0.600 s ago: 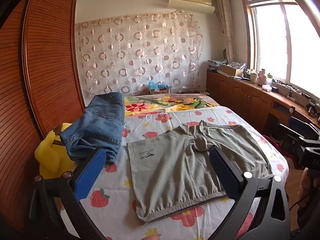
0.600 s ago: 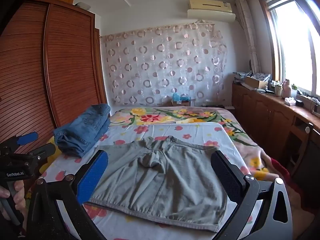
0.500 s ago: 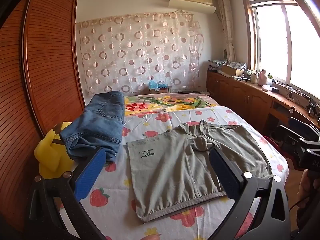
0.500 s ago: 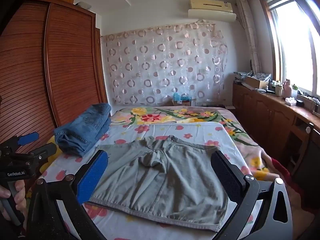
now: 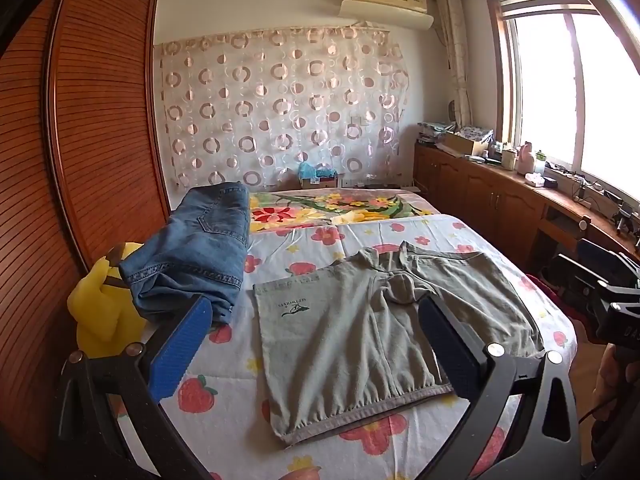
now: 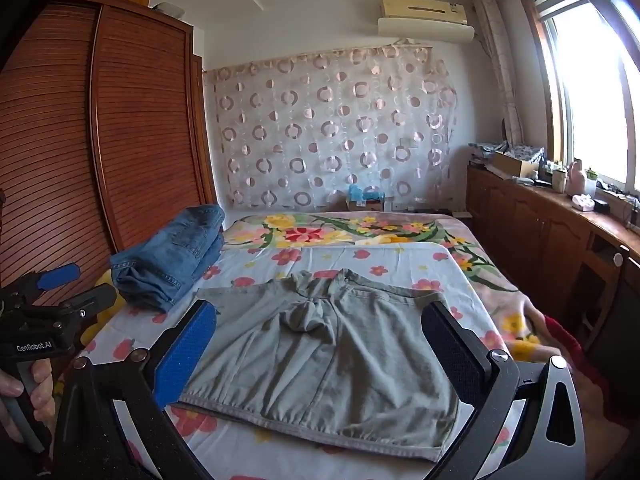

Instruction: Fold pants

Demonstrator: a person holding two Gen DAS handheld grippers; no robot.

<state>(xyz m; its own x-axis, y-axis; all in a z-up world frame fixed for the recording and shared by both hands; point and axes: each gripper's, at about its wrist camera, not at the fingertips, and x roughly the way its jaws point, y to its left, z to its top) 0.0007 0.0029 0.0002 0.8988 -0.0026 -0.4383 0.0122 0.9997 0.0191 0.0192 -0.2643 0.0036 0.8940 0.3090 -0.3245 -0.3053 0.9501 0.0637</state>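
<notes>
The grey pants [image 5: 384,336] lie flat on the flowered bed [image 5: 224,380], folded into a wide, short block. In the left wrist view their long axis runs from about 8 o'clock to 2 o'clock, with the elastic waistband [image 5: 360,412] along the near edge toward 6 o'clock and the folded crotch bunched at the far edge toward 12. A small dark logo [image 5: 294,307] sits on the left panel, at 9 o'clock.

The left gripper [image 5: 316,344] hangs above the near edge with its jaws spread wide, nothing between the pads. The right gripper [image 6: 320,356] also hangs over the pants [image 6: 320,356], jaws spread wide and empty; here the long axis runs nearly 9 to 3 o'clock.

Folded jeans [image 5: 196,248] lie at 10 o'clock from the pants, just beside them, resting partly on a yellow toy [image 5: 100,320] by the wardrobe [image 5: 80,140].
</notes>
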